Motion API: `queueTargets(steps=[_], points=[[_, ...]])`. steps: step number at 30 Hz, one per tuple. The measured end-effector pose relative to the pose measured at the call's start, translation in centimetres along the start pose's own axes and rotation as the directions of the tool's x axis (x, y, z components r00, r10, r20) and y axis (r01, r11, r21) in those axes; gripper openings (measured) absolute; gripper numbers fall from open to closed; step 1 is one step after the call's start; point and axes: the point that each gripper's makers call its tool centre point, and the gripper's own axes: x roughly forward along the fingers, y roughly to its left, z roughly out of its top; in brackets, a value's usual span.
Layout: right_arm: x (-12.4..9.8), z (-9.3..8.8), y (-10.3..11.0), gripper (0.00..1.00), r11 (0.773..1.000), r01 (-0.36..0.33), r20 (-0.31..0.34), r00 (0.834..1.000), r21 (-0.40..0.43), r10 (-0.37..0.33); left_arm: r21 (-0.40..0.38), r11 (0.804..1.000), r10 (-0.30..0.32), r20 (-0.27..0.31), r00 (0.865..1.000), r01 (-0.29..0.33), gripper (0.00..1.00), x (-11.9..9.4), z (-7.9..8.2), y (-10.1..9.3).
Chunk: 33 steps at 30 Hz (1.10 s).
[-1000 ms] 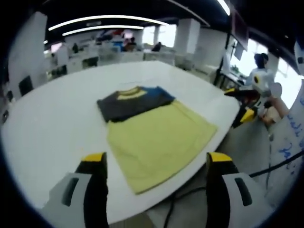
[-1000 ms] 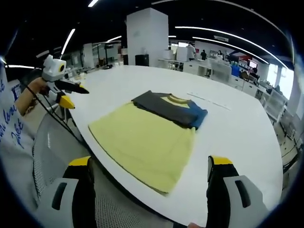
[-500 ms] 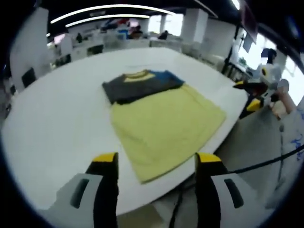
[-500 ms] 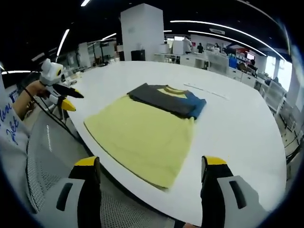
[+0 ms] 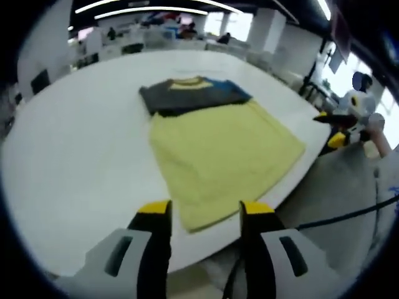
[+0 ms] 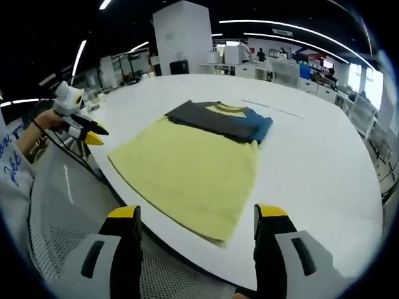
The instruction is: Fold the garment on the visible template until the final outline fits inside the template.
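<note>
Left gripper view: T-shirt (image 5: 215, 146) partly folded at 12 o'clock, hem flat; left hand-held gripper (image 5: 202, 215) and right hand-held gripper (image 6: 198, 218) both gape empty

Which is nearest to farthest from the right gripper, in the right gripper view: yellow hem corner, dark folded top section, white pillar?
From the right gripper:
1. Yellow hem corner of the garment, just ahead between the jaws at the table edge.
2. Dark folded top section, mid-table, beyond the yellow body.
3. White pillar, past the table's far side, in the room's background.
</note>
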Motion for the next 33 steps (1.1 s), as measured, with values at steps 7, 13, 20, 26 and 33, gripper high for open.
queueTargets(steps=[7, 13, 20, 26, 33], points=[[0.2, -0.1, 0.1, 0.71, 1.0, -0.009, -0.008, 1.0, 0.0, 0.009, -0.057, 0.998, -0.026, -0.028, 0.999, 0.024, 0.34, 1.4, -0.8, 0.0], [0.2, -0.2, 0.0, 0.7, 1.0, -0.007, -0.011, 1.0, -0.001, 0.007, -0.104, 0.994, -0.024, -0.049, 0.998, 0.019, 0.33, 2.1, -1.4, 0.3], [0.2, -0.5, 0.0, 0.69, 1.0, -0.011, -0.02, 1.0, -0.011, 0.011, -0.096, 0.995, -0.004, -0.087, 0.996, -0.004, 0.3, 2.8, -2.0, 0.6], [0.1, -0.5, -0.2, 0.68, 1.0, -0.006, -0.021, 1.0, -0.008, 0.006, -0.106, 0.994, -0.004, -0.098, 0.995, -0.006, 0.27, 3.5, -2.3, 0.8], [0.1, -0.7, -0.9, 0.64, 1.0, 0.022, -0.043, 0.999, -0.016, -0.022, -0.09, 0.996, 0.016, -0.111, 0.994, -0.026, 0.23, 3.5, -2.6, 1.3]])
